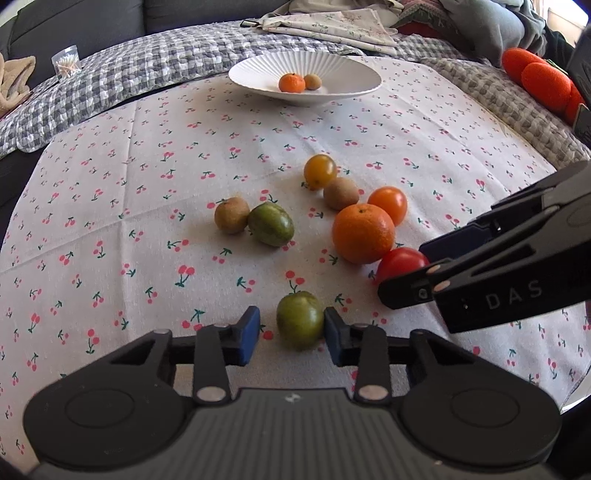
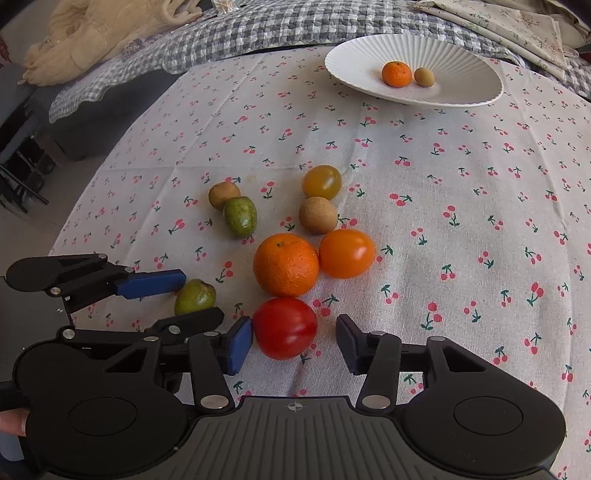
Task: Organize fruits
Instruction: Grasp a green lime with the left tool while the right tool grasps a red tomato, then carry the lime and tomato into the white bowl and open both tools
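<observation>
My left gripper (image 1: 290,334) is open around a green tomato (image 1: 300,319) on the cherry-print cloth; its right pad touches the fruit, the left pad stands apart. My right gripper (image 2: 294,345) is open around a red tomato (image 2: 284,328), its left pad touching. Beyond lie a large orange (image 2: 286,264), an orange tomato (image 2: 346,253), a brown kiwi (image 2: 317,215), a yellow tomato (image 2: 321,181), and a second kiwi (image 2: 223,194) beside another green fruit (image 2: 240,216). The white ribbed plate (image 2: 458,55) at the back holds a small mandarin (image 2: 396,74) and a kiwi (image 2: 424,76).
A grey checked quilt (image 1: 129,74) borders the cloth at the back. Folded floral fabric (image 1: 332,26) lies behind the plate. Orange plush objects (image 1: 543,81) sit at the far right. A clear cup of cotton swabs (image 1: 66,61) stands at the back left.
</observation>
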Demonstrator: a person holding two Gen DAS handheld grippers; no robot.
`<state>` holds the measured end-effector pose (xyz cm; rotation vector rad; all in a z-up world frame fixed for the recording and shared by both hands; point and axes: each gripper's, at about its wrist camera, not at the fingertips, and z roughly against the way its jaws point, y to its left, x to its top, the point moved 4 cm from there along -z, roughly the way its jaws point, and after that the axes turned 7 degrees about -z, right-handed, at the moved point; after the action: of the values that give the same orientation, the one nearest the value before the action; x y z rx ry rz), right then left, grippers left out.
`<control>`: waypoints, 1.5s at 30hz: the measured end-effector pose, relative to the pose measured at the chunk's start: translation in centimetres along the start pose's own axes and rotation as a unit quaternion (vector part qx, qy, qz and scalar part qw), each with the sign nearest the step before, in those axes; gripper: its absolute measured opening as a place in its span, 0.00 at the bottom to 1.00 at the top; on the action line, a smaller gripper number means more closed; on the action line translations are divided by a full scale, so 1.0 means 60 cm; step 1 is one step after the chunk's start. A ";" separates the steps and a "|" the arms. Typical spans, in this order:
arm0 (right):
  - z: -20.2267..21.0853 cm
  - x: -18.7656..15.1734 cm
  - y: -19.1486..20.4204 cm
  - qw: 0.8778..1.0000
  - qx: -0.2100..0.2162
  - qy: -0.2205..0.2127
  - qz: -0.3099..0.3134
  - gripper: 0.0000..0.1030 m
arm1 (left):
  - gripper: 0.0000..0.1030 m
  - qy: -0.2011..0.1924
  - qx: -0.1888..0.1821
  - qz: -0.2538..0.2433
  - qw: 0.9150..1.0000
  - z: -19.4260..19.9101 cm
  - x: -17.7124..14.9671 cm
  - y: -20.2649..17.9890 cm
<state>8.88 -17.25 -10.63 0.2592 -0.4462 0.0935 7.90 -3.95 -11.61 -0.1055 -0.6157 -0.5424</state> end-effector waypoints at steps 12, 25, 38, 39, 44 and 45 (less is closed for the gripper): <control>0.007 0.001 0.008 1.000 -0.011 -0.006 0.023 0.35 | 0.24 -0.006 0.008 -0.001 1.000 0.004 0.004 0.004; 0.046 0.023 -0.023 0.999 -0.009 -0.029 -0.011 0.35 | 0.24 -0.043 0.016 0.031 0.998 0.035 0.036 0.046; 0.083 0.084 -0.067 0.995 -0.015 -0.081 -0.049 0.35 | 0.24 -0.092 0.030 0.043 0.994 0.036 0.121 0.074; 0.086 0.094 -0.073 0.995 -0.018 -0.087 -0.053 0.35 | 0.24 -0.094 0.031 0.041 0.994 0.032 0.130 0.074; 0.091 0.141 -0.106 0.990 -0.034 -0.117 -0.071 0.35 | 0.24 -0.110 0.036 0.029 0.993 0.012 0.188 0.061; 0.091 0.150 -0.111 0.989 -0.036 -0.121 -0.076 0.35 | 0.24 -0.112 0.034 0.029 0.993 0.008 0.200 0.057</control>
<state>15.69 -24.86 -3.43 0.2325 -0.6673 -0.1041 17.61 -6.31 -4.10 -0.1213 -0.8472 -0.4556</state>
